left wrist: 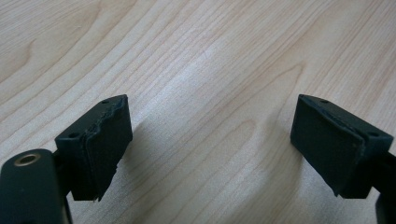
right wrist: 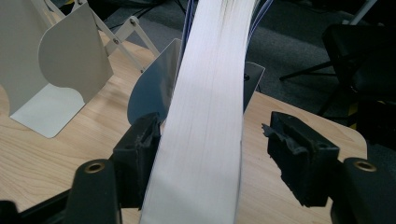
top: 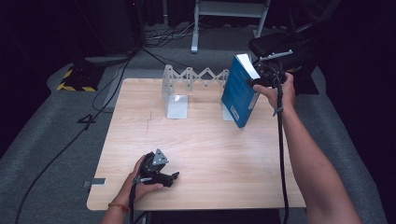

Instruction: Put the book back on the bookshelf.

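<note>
A: Counted one blue book (top: 239, 91), stood on its lower edge on the table (top: 205, 149) and tilted, at the right-hand plate of the bookend rack (top: 187, 88).

B: Counted one rack too, an accordion kind with pale metal plates: two plates made out from above, one left of the book with a foot flat on the wood, one just behind the book.

A: Saw two grippers. Right gripper (top: 261, 77) up at the book's top right corner, in the person's right hand. Left gripper (top: 161, 172) lying well in front of the book, near the table's front edge, in the left hand.

B: From the right gripper view, found the book's white page edge (right wrist: 205, 116) running up between the jaws. Left jaw right at the pages, right jaw stood off with a plain gap; so parted, no squeeze on the book. Could not tell whether the left pad actually touched.

A: Not visible from above, that gap. Seen there instead: the cover's blue face and the book's lean.

B: In the left gripper view, jaws wide apart, bare wood grain between them, nothing held.

A: Table of light wood, rounded corners. Around it grey carpet, black cables trailing left of the book's side, a yellow-and-black striped base far left, white frame legs beyond the rack, dark surroundings.
</note>
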A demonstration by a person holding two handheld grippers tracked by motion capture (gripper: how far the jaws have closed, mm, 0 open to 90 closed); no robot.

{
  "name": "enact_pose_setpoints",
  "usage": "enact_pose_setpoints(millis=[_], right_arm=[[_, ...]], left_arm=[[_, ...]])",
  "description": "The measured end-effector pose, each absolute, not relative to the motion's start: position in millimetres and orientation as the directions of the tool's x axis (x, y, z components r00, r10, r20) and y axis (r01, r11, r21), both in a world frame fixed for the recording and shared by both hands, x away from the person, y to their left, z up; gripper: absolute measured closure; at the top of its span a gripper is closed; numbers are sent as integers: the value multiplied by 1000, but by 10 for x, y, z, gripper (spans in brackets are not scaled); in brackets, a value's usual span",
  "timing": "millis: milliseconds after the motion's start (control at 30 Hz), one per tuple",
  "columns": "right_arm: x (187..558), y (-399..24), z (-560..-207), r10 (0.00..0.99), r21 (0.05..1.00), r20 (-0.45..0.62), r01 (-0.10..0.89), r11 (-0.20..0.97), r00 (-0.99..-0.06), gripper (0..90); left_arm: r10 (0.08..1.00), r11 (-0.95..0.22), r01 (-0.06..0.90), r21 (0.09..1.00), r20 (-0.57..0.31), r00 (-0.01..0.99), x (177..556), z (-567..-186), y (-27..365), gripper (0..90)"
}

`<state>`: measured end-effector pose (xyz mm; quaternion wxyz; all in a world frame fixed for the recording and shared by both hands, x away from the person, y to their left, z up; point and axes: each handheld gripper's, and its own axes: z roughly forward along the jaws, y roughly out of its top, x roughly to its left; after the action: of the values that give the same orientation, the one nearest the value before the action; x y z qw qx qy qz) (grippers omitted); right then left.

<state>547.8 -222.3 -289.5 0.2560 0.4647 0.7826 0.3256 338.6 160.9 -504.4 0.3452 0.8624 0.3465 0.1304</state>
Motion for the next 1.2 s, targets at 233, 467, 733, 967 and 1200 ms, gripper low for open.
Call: enact_pose_setpoints(millis=[233,467,733,967,1200], right_arm=[[5356,-2275,-2873,879,754,-97,542,371,-467,344],[5263,-2374,-2892,871,761,-82,534,368,-484,328],[5153,-2459,-2941,857,768,-76,518,377,-510,322],[5058,-2544,-3004,849,768,-88,507,391,-521,326],[4980,-2656,-3104,840,766,-92,501,402,-534,327]], left_arm=[[688,-521,508,686,-14,726,3386,-5044,1609,133],[688,-521,508,686,-15,726,3386,-5044,1609,133],[688,-521,508,686,-15,725,3386,-5044,1609,133],[687,-522,507,686,-14,726,3387,-5044,1610,133],[686,-522,507,686,-16,728,3391,-5045,1607,132]])
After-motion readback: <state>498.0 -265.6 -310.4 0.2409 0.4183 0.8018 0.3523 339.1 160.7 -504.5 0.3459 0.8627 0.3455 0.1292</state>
